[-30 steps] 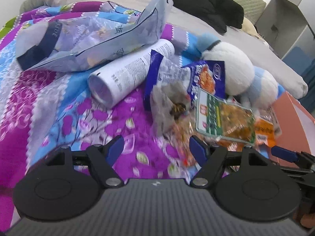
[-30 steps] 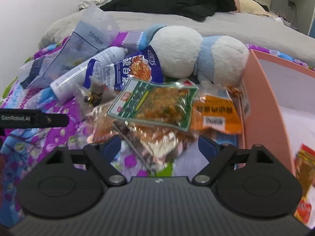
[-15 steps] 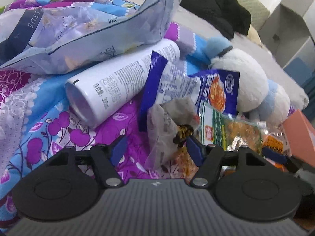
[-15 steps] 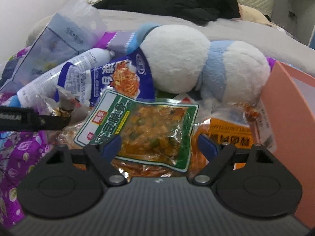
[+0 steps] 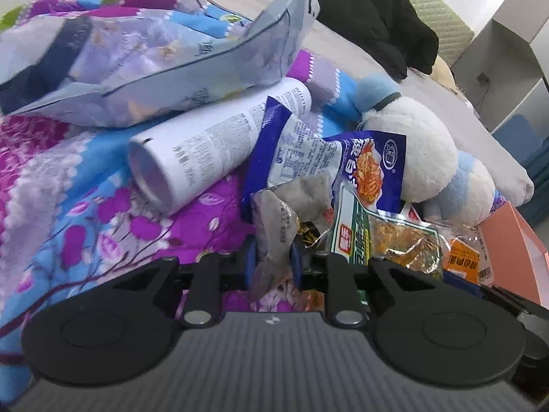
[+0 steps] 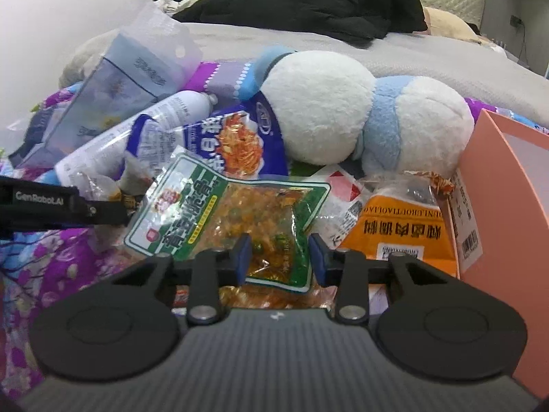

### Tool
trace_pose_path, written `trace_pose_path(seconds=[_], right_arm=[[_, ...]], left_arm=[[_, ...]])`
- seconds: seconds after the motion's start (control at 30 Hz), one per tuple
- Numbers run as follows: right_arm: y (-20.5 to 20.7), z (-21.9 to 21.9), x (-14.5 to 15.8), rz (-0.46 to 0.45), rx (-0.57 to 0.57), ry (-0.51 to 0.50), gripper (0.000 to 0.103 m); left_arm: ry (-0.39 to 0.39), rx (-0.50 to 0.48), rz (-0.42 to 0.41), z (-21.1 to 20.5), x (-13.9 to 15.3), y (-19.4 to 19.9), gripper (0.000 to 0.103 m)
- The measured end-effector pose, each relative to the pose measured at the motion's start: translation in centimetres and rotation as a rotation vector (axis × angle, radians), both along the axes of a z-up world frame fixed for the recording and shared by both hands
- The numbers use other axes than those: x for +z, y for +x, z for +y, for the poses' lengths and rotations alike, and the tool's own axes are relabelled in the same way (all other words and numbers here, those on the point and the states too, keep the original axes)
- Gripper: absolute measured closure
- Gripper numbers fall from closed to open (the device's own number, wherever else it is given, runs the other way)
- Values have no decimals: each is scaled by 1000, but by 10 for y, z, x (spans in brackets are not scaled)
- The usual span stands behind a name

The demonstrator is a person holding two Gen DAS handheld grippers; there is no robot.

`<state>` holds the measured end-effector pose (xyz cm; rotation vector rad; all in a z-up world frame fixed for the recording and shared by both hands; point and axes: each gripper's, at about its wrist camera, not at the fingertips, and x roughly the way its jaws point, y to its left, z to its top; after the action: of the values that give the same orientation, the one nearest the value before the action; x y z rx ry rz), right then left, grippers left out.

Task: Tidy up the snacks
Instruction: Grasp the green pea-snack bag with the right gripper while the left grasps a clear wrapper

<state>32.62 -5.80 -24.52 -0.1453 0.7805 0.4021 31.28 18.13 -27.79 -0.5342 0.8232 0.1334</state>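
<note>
Both grippers are closing for pick-up: left gripper (image 5: 272, 261) around the clear wrapper (image 5: 278, 230), right gripper (image 6: 278, 254) around the green packet (image 6: 233, 216), box (image 6: 494, 206) at three o'clock.

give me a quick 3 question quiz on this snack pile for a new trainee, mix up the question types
1. True or false: the white spray can stands upright on the bedspread.
2. Multiple choice: what lies between the right gripper's closing jaws? A) the orange packet B) the green-bordered packet C) the plush toy
3. Fill in: the left gripper is closing on a grey ____ wrapper.

Key
1. False: it lies on its side.
2. B
3. crinkled; the wrapper sits between the pads.
</note>
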Motion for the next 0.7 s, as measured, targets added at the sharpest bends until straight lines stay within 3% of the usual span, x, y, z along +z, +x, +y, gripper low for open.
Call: trace_pose_path(seconds=[0.37, 0.7], right_arm=[[-55, -19, 25, 22, 0, 14, 66], [-120, -49, 43, 31, -42, 26, 66]], left_arm=[[4, 59, -6, -4, 27, -72, 81], [-6, 35, -12, -36, 45, -141, 82]])
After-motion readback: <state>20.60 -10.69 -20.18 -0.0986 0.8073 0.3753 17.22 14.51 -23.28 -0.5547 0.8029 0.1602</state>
